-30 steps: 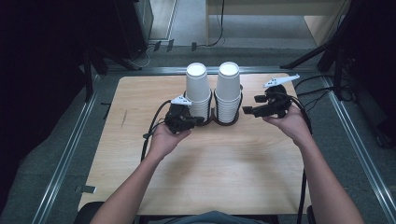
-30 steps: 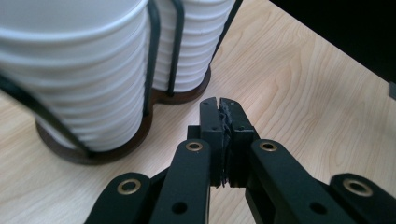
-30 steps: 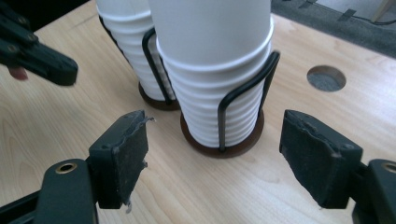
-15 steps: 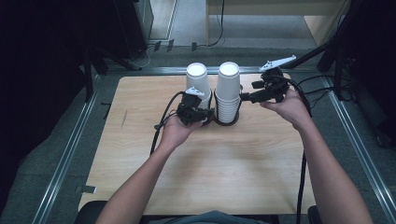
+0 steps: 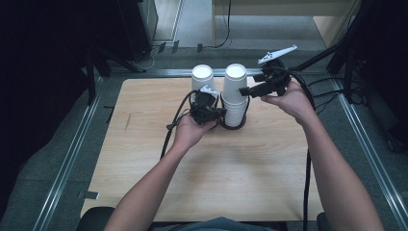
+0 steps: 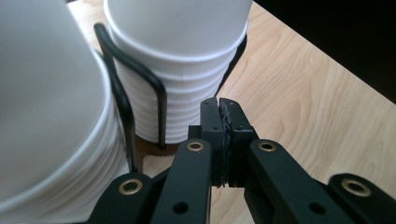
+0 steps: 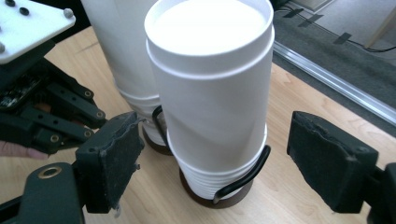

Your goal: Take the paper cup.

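Right hand-held gripper (image 7: 212, 163) released, jaws just opened wide and straddling the top cup (image 7: 210, 70) of the right stack of paper cups (image 5: 235, 96), pads clear of the wall on both sides, nothing clamped. In the high view, right hand-held gripper (image 5: 245, 90) at upper centre-right of the frame, level with the stack's upper part. Left hand-held gripper (image 6: 223, 122) clenched on nothing, pads pressed together, tip near the foot of that stack; seen in the high view (image 5: 222, 112) just left of centre. Both stacks upright in a black wire holder (image 7: 243, 179) on round dark bases, side by side at the far middle of the desk (image 5: 144, 159); left stack of paper cups (image 5: 202, 79) touching or nearly touching its neighbour. Likely handling of the cup: very light, thin-walled, easily crushed or dented by a hard squeeze, smooth and a little slippery, perhaps nested tightly in the one below. Best hold probably on the side wall just below the rolled rim, where stiffest, with gentle pressure, then a straight lift; holder possibly needing steadying.
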The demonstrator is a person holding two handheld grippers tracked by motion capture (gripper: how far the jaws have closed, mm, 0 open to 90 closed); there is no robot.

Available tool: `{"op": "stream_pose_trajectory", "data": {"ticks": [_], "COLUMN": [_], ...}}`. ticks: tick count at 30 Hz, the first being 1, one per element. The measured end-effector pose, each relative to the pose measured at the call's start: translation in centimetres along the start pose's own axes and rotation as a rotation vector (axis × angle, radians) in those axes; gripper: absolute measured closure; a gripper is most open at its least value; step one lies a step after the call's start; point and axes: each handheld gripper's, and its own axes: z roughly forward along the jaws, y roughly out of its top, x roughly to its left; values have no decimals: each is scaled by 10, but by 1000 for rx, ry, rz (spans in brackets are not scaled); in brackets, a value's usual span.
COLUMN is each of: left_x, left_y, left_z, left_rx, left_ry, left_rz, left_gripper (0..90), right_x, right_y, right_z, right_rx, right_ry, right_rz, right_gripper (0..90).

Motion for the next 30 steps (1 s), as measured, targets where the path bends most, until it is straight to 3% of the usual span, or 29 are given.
{"op": "stream_pose_trajectory", "data": {"ticks": [9, 15, 23, 30], "left_x": [-5, -8, -5, -6], "left_y": [12, 12, 11, 11], "left_z": [10, 16, 24, 26], "left_rx": [-35, -17, -15, -10], "left_ry": [14, 18, 36, 37], "left_rz": [13, 37, 14, 20], "left_gripper": [897, 896, 895, 893], "right_x": [0, 3, 4, 3], "right_y": [15, 20, 27, 30], "right_z": [6, 13, 27, 33], "right_rx": [17, 22, 41, 56], "right_ry": [-22, -20, -27, -27], "right_rz": [-12, -19, -10, -7], "right_gripper": [168, 166, 166, 166]}}
